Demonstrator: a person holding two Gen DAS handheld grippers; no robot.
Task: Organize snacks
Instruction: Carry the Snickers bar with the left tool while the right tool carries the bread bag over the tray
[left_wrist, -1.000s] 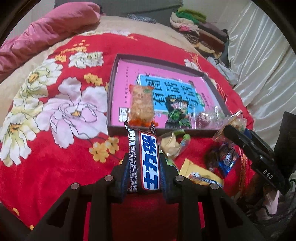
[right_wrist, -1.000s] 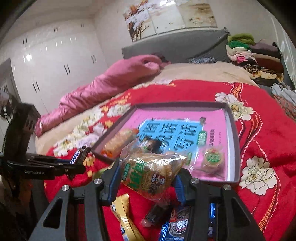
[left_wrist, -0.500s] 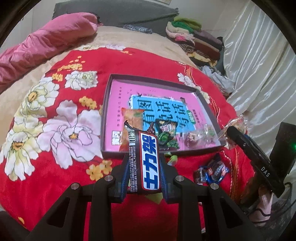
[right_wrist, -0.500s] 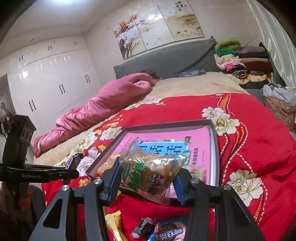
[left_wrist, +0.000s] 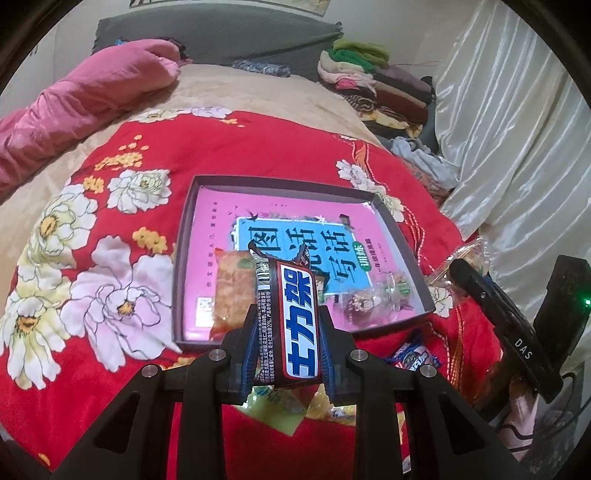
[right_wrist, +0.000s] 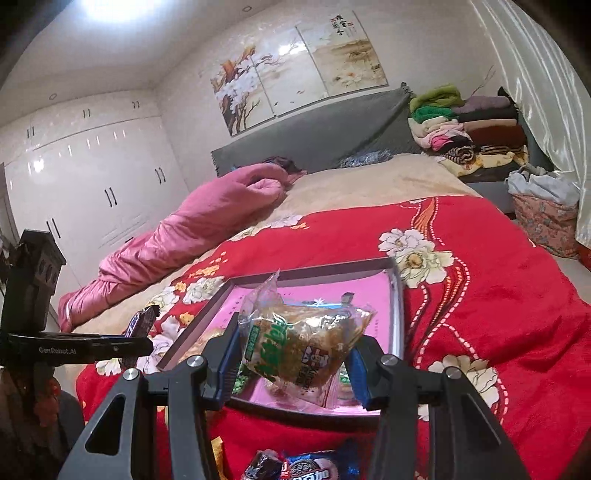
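Carrying two snacks above a red floral bed: left gripper (left_wrist: 288, 332) jaws clamp a chocolate bar (left_wrist: 293, 317) upright; right gripper (right_wrist: 291, 354) jaws pinch a clear snack packet (right_wrist: 299, 347). Both hang near the box tray (left_wrist: 177, 295) w/ other snacks inside. Best lower each over bare tray floor, then release.

I see red blanket (left_wrist: 122, 369) with white and yellow flowers, pink tray liner (left_wrist: 221, 214), brown candy bar (left_wrist: 291, 317) with blue-white label.
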